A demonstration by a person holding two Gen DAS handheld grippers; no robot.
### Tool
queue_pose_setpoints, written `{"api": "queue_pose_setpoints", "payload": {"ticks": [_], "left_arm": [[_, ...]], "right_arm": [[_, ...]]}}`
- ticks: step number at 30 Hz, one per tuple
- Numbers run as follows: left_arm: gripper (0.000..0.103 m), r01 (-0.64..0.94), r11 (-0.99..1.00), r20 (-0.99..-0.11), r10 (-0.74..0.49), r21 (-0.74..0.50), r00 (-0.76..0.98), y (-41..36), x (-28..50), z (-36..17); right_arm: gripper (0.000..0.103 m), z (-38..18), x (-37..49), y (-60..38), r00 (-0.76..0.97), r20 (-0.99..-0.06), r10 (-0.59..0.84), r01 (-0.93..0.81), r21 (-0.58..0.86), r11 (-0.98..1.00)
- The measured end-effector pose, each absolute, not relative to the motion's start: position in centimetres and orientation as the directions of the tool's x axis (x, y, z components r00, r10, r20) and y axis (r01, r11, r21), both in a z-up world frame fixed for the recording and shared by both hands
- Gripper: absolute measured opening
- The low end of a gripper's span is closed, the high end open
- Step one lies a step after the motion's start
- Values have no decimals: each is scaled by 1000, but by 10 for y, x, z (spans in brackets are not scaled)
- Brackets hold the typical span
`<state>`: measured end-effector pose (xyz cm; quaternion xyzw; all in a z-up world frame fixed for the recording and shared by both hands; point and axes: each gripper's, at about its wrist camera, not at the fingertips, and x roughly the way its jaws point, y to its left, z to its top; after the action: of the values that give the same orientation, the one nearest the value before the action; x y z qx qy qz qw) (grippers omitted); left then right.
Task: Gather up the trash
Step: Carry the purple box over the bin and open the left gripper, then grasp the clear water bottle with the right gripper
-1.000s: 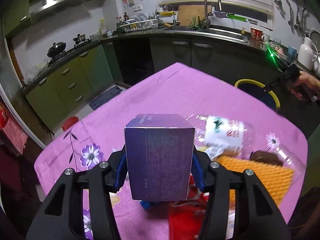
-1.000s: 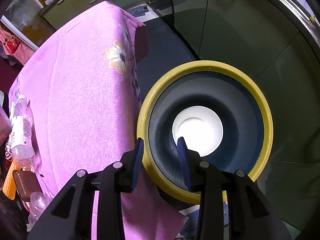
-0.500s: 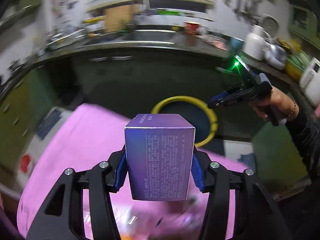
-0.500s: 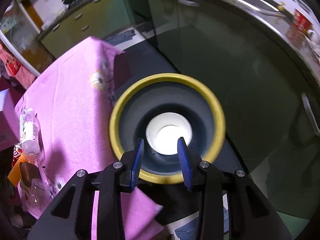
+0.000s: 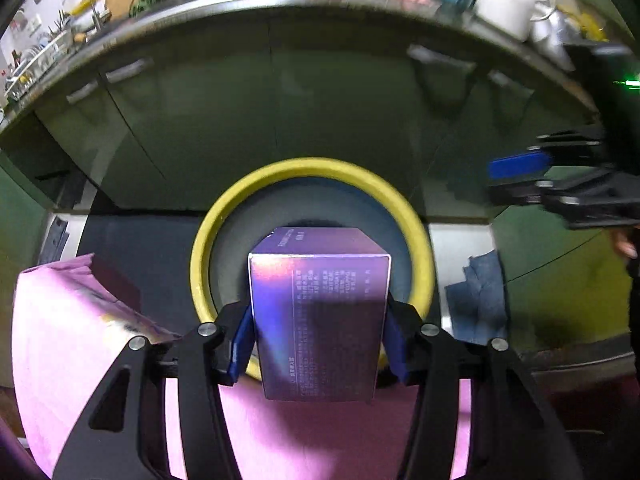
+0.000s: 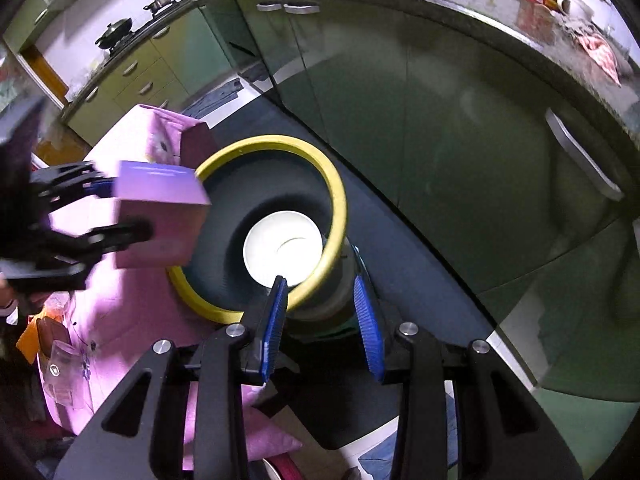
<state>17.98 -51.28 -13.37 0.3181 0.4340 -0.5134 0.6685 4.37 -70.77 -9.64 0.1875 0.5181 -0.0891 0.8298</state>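
The left gripper (image 5: 318,344) is clamped on a purple box (image 5: 320,312), one blue pad pressed against each side. A second ago this box was held over the pink tablecloth (image 5: 80,340), above the remaining litter. It now hangs at the near rim of the yellow-rimmed bin (image 5: 312,168), which stands on the floor just beside the table edge. The bin has moved from the far right of the left wrist view to its centre, directly behind the box. Judged from this, the carry is nearly complete and the release is the step that remains.

In the right wrist view the box (image 6: 160,216) overlaps the left part of the bin rim (image 6: 276,142), while the left gripper (image 6: 72,216) reaches in from the table side. Whether the whole box is inside the rim line cannot be told.

The right gripper (image 6: 320,320) holds nothing; its pads stand apart with only the bin's outer wall visible between them. A second ago it looked straight down into the bin; it now sits to the side, leaving the opening free.

Bin contents: one white round object, possibly a plate or lid (image 6: 284,246), lies on the bottom. Nothing else is visible inside.

Remaining trash on the table: an orange item (image 6: 26,340) and a clear plastic piece (image 6: 60,364) near its left edge.
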Motion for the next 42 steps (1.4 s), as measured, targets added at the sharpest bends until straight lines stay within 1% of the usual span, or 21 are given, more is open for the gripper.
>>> {"api": "queue_pose_setpoints", "payload": {"ticks": [3,5,6,8,12,14,16,18,21,23,24,26,28,31,33,37,40,42], "left_arm": [[54,957,291,-922,-372,-10,104,-525,185,-157],[66,950,311,-926,-358,0,117,-529,190,-162],[68,948,318,-925,-361,2,123,-529,190,-162],[70,947,322,-917,-378,-1,128,-525,190,-153],[70,943,333,-895,-417,13,160,-499,183,-108],[77,926,377,-862,-468,7,197,-467,177,-72],[81,898,439,-826,-513,-16,236,-428,172,-39],[82,861,507,-785,-547,-34,291,-381,165,-11],[84,789,611,-724,-574,-67,383,-306,152,18],[87,730,680,-690,-558,-62,461,-261,143,26],[88,682,729,-668,-532,-50,520,-232,136,27],[89,611,791,-654,-484,-41,582,-193,127,25],[89,521,850,-653,-436,-73,620,-147,118,16],[89,429,890,-637,-420,-152,646,-92,105,5],[89,359,918,-627,-381,-168,680,-62,95,-5],[90,269,946,-621,-323,-183,714,-23,82,-19],[90,238,955,-626,-295,-175,722,-1,79,-27],[90,231,955,-627,-297,-188,720,11,79,-32]], "right_arm": [[35,-101,46,-710,441,-896,52,348,224,910],[36,-102,46,-712,439,-897,54,351,226,909],[37,-102,46,-712,439,-897,53,351,225,909],[40,-101,47,-709,437,-898,48,349,219,911],[40,-95,47,-698,441,-896,52,327,215,920],[40,-90,46,-690,447,-893,58,307,214,927],[40,-82,49,-674,457,-887,71,268,213,940],[40,-76,55,-654,462,-882,91,220,214,952],[42,-67,69,-616,457,-877,146,122,225,967],[46,-61,83,-582,442,-875,196,38,236,971],[46,-58,90,-563,429,-877,216,-8,236,972],[46,-52,106,-525,397,-878,268,-98,250,963],[46,-47,123,-486,362,-879,310,-184,259,948],[46,-40,154,-416,291,-884,365,-314,272,910],[46,-42,173,-377,242,-893,379,-370,276,887],[46,-55,203,-313,157,-922,354,-428,259,866],[46,-71,224,-281,102,-948,302,-452,226,863],[47,-76,228,-271,82,-960,268,-463,202,863]]}}
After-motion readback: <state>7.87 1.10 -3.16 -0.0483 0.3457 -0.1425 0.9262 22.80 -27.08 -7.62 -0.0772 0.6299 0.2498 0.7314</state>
